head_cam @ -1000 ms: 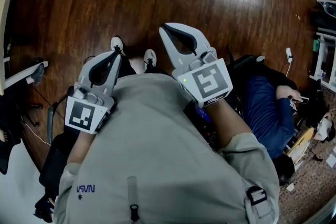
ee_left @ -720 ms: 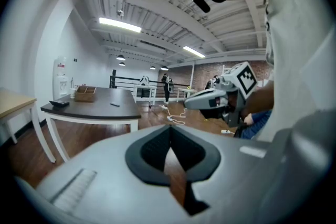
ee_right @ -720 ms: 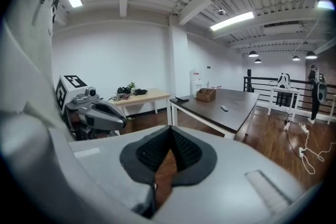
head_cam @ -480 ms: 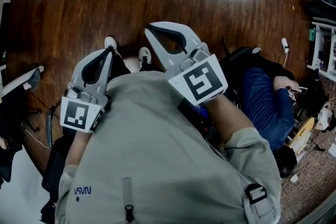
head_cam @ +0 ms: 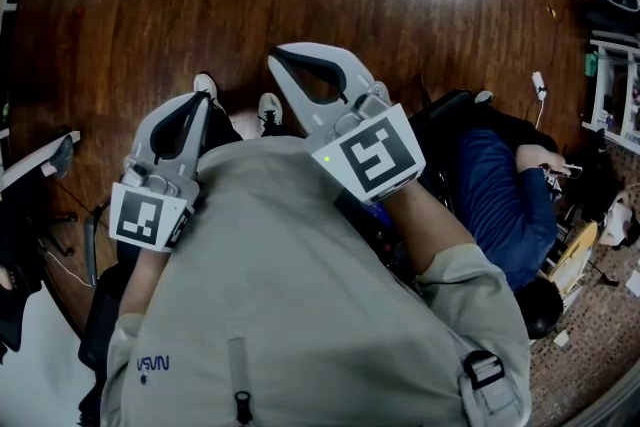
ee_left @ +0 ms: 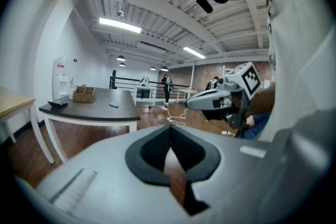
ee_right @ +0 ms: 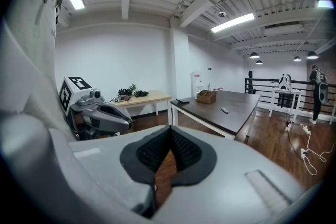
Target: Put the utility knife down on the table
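Dark wooden floor (head_cam: 420, 5) filled the head view. The left tongs (head_cam: 198, 99) and right tongs (head_cam: 283, 56) sat at chest height, both pressed together and pinching nothing; no knife showed there.

Left gripper view: a dark desk (ee_left: 94, 113) stood ahead-left, well apart. A small flat item (ee_left: 114, 106) lay on it, possibly the utility knife; its long axis was too small to tell.

Right gripper view: the same desk stood ahead-right, open floor lay between, and neither hand was plainly nearer.

Open loft workspace, dark table (ee_right: 247, 102), wood floor (head_cam: 400, 5), ceiling strip lights (ee_right: 234, 22)
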The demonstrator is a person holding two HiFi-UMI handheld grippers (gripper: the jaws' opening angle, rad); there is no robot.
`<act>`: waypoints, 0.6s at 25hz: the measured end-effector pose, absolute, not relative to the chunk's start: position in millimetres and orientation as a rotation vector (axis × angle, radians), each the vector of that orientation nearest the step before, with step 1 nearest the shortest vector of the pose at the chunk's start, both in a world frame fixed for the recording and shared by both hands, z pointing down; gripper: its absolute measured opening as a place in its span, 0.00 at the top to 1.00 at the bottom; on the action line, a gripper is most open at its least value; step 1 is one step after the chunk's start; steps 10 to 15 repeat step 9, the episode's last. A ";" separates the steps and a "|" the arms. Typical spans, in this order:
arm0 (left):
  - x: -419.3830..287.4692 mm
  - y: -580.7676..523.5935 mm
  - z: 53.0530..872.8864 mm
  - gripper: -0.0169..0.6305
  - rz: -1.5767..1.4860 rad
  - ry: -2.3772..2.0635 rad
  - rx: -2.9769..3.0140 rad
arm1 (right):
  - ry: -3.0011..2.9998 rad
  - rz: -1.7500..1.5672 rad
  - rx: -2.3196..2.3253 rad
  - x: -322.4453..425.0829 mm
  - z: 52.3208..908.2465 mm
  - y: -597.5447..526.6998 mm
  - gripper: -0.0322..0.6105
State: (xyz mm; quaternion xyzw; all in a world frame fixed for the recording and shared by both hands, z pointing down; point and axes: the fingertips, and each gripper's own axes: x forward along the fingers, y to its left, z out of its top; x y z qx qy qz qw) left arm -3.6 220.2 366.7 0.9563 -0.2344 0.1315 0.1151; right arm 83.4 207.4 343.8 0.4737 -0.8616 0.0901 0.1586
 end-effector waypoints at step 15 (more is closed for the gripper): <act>-0.5 220.9 371.4 0.97 0.434 -0.637 2.873 | -2.459 0.244 1.367 91.6 341.3 209.1 0.95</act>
